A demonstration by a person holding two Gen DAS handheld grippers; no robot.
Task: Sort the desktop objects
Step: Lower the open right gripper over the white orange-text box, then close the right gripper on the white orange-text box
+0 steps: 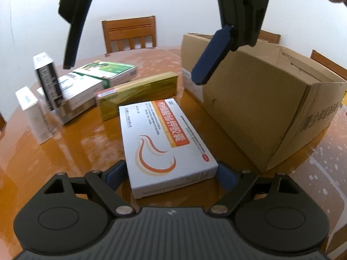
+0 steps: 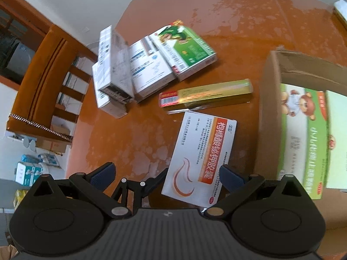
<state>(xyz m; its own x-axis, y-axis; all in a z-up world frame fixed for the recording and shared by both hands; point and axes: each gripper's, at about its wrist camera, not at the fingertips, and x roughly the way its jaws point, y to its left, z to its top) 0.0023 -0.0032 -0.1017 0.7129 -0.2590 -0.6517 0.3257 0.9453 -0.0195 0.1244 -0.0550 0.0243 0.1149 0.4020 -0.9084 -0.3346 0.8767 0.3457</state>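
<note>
Left wrist low, near table point(image 1: 65, 147), right wrist overhead, sharing white box point(image 1: 164, 143)

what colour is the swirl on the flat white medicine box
Orange, fading to a paler edge, on the white medicine box; clearest in the left wrist view.

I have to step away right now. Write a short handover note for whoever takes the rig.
Left hand-held gripper: jaws around the near end of the white and orange box, which lies flat on the table; pads look closed on its sides.
Right hand-held gripper: open, empty, hanging above.
Done: one green and white box is in the cardboard carton.
Left: the white and orange box, the yellow box and the pile of boxes beyond it.
</note>
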